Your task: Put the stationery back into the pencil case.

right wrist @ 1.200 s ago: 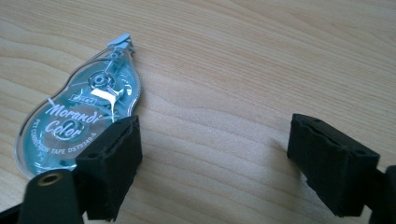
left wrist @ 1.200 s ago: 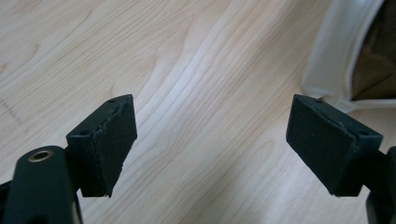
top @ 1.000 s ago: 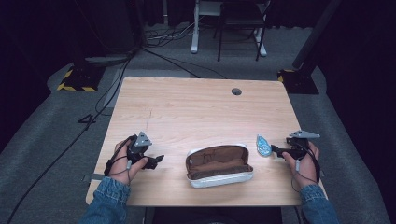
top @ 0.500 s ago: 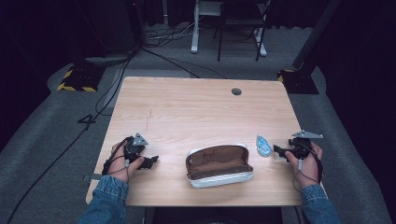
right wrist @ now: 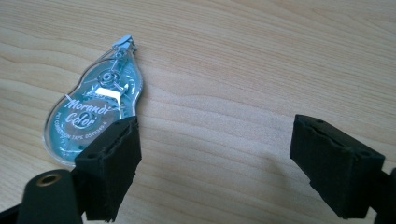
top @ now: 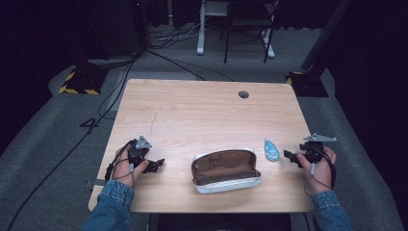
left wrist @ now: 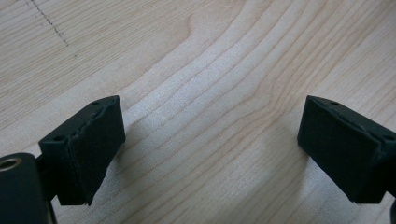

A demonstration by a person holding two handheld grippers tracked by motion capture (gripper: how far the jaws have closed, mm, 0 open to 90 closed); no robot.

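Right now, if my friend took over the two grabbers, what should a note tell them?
Left gripper: open, empty, low over bare table.
Right gripper: open, empty, beside the correction tape, which lies flat outside its jaws.
Pencil case: open, looks empty, at the front middle of the table.
Done: nothing packed.
Left: probably grab the tape and put it in the case.

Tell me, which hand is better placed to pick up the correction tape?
Right. The right gripper is open just beside the tape; the left gripper is open beyond the case.
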